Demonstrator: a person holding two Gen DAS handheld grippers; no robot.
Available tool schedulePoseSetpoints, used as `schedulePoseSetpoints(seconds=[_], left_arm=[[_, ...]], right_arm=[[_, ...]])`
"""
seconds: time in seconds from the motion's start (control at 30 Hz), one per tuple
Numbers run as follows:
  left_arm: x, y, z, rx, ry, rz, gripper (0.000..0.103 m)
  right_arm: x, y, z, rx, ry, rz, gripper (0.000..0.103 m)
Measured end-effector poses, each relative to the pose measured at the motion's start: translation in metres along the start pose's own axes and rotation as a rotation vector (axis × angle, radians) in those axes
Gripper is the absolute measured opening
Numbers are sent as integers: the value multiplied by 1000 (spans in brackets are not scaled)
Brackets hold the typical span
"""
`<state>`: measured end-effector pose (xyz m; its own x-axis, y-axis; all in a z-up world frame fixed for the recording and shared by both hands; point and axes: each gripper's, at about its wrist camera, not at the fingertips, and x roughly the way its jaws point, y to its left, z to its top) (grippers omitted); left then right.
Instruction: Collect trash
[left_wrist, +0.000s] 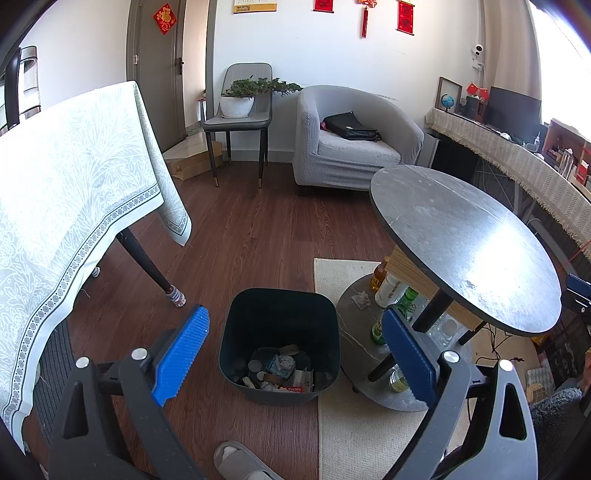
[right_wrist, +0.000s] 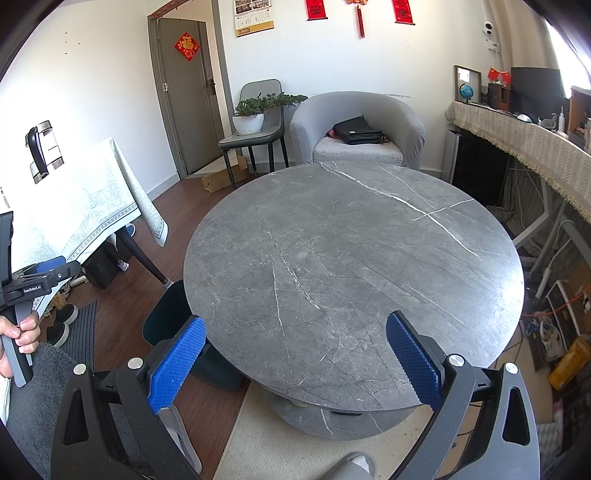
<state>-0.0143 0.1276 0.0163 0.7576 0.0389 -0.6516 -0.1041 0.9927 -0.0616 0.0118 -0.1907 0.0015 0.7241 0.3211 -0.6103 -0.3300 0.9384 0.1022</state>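
A dark bin (left_wrist: 279, 325) stands on the wood floor, with crumpled paper and wrappers (left_wrist: 282, 371) at its bottom. My left gripper (left_wrist: 293, 332) hangs above it, open and empty. A crumpled tissue (left_wrist: 361, 299) and bottles (left_wrist: 391, 295) sit on the lower shelf of the round grey table (left_wrist: 465, 243). My right gripper (right_wrist: 295, 341) is open and empty above the near part of the bare round tabletop (right_wrist: 351, 266). The bin's edge (right_wrist: 166, 314) shows left of the table in the right wrist view.
A table with a pale cloth (left_wrist: 66, 206) stands to the left. A grey armchair with a black bag (left_wrist: 351, 140), a chair with a plant (left_wrist: 240, 107) and a long cluttered desk (left_wrist: 517, 158) line the back and right. A beige rug (left_wrist: 354, 435) lies under the round table. A slipper (left_wrist: 236, 461) is near.
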Motion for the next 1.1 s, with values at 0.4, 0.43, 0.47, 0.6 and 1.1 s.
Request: schedulePoseSetpoints(seconds=[0.4,0.43,0.47,0.6,1.1], left_arm=[[0,-1,0,1,0,0,96],[0,0,0,0,1,0,96],[0,-1,0,-1,1,0,96],[0,-1,0,2,0,-4,96],[2,-2,-2,7,10,-1,97]], right_arm=[[1,0,0,-2,2,0,99],[1,0,0,-2,2,0,99],[1,0,0,-2,1,-1,99],[1,0,0,-3,2,-1,99],[1,1,0,-5,2,-2,99]])
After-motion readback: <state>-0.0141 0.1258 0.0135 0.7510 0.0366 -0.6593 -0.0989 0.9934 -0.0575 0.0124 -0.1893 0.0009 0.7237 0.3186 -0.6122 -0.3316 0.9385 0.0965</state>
